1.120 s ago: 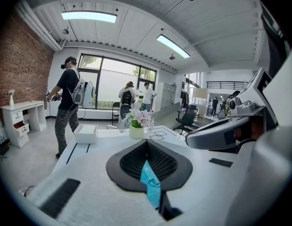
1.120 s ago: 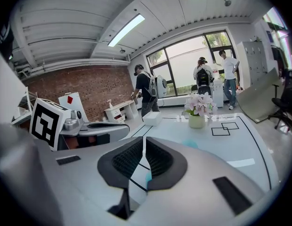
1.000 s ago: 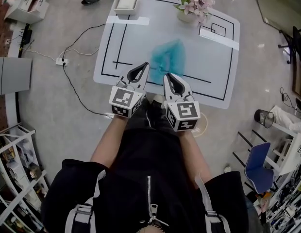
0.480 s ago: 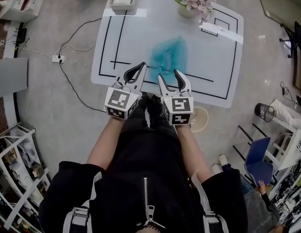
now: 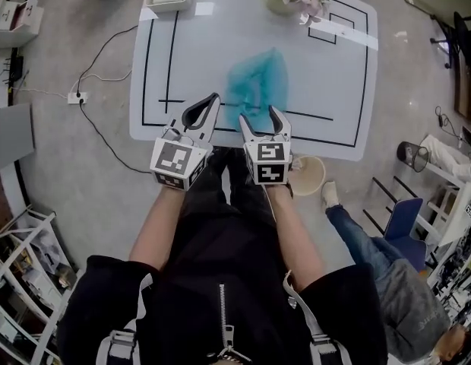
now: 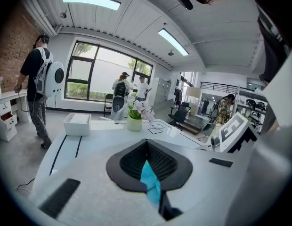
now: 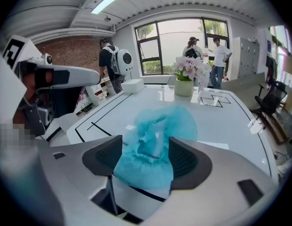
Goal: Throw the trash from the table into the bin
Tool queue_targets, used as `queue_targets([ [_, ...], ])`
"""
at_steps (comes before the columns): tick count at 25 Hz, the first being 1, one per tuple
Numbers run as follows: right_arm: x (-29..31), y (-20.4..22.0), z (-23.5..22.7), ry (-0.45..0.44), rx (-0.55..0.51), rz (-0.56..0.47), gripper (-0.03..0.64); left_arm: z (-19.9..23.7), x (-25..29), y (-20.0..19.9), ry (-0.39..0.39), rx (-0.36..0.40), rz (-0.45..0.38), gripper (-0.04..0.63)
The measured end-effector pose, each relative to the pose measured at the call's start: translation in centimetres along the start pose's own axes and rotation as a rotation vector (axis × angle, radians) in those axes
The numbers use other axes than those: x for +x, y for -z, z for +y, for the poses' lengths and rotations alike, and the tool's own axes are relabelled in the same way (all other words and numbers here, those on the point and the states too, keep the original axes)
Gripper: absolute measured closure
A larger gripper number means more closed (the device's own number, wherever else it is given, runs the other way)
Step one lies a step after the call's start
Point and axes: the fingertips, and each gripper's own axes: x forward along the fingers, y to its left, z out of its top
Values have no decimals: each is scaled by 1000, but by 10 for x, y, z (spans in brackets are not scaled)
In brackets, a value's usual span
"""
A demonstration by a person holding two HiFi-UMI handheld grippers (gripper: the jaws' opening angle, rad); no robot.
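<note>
Light, soft and limp, the blue cap (image 5: 256, 82) is probably best pinched on its gathered rim; the jaws of the right gripper (image 5: 260, 117), just opening, stand spread with nothing pinched yet, and those of the left gripper (image 5: 214, 97) are pressed together, empty.

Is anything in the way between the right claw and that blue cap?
Nothing visible does. The right claw, its jaws just opening wide, faces the blue cap lying on the table; the cap shows between the jaws, not gripped.
</note>
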Motion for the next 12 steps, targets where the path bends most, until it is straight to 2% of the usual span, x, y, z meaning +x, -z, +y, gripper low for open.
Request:
queue_targets([
  [12, 45, 36, -8, 43, 23, 113, 327, 12, 12, 19, 23, -17, 23, 589],
])
